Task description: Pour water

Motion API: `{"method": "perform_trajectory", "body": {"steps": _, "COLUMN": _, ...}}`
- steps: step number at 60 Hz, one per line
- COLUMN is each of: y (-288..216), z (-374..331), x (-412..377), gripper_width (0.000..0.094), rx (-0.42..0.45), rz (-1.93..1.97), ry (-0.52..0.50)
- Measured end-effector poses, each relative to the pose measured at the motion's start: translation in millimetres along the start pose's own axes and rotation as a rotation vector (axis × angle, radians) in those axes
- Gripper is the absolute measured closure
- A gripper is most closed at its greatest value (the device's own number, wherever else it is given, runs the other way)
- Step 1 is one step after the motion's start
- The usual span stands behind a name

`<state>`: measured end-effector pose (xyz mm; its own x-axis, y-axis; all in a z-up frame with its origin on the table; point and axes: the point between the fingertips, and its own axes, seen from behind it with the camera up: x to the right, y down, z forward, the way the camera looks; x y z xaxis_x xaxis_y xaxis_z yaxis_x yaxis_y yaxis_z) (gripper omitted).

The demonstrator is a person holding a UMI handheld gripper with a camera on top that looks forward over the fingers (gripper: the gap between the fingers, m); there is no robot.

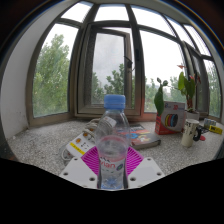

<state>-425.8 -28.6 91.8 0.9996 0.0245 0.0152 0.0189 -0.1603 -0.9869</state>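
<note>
Behind everything, a big bay window with grey-green frames (120, 60) takes up most of the view, trees showing through the glass. Below it runs a speckled stone windowsill counter (45, 135), and that's where all the clutter sits. Off to the far side beyond the fingers there's a green leafy plant (159, 97) standing by a red and white box (171, 120), then a white cup (190, 132) just beside that, with some small bits past it I can't make out. A flat book-like thing (146, 141) lies on the counter near the box. Nothing sits directly ahead of the bottle except the window.

Now the main bit: a clear plastic water bottle with a blue cap (113, 140) stands upright right between the fingers, pink label low on it. Can't really tell how much water is in it. The gripper (112, 165) looks closed narrow on the bottle, both pink pads (92, 160) pressed against its sides.
</note>
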Motion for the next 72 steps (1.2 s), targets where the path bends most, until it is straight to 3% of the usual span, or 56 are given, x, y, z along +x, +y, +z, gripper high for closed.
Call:
{"method": "perform_trajectory", "body": {"steps": 14, "y": -53, "z": -19, "x": -14, "gripper_width": 0.0677, "rx": 0.082, "rz": 0.093, "ry": -0.132}}
{"method": "perform_trajectory", "body": {"steps": 33, "y": -259, "z": -53, "x": 48, "gripper_width": 0.0678, "rx": 0.315, "rz": 0.869, "ry": -0.57}}
{"method": "perform_trajectory", "body": {"steps": 41, "y": -302, "z": -40, "x": 132, "gripper_width": 0.068, "rx": 0.357, "rz": 1.356, "ry": -0.749}}
{"method": "perform_trajectory", "body": {"steps": 51, "y": -284, "z": 10, "x": 238, "gripper_width": 0.0679, "rx": 0.355, "rz": 1.916, "ry": -0.826}}
{"method": "perform_trajectory", "body": {"steps": 64, "y": -203, "z": 74, "x": 312, "gripper_width": 0.0676, "rx": 0.311, "rz": 2.301, "ry": -0.686}}
{"method": "perform_trajectory", "body": {"steps": 72, "y": -182, "z": 86, "x": 323, "gripper_width": 0.0676, "rx": 0.272, "rz": 2.339, "ry": -0.653}}
